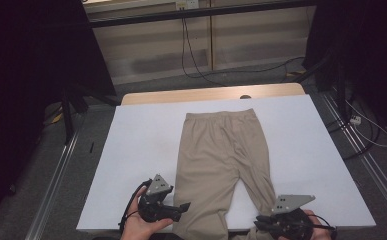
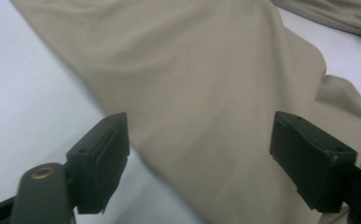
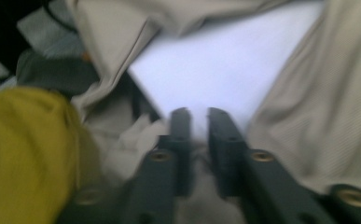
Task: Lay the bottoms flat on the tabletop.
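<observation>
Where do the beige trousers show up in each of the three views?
High view: trousers lie mid-table, waistband far, legs toward the person.
Left gripper view: one leg spans the frame between the open tool's jaws.
Right gripper view: legs flank a white wedge.
Shared landmark: the white table cover.

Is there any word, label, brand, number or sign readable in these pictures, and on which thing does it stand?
None: no readable text on the beige trousers, the white table cover, the left gripper or the right gripper.
</observation>
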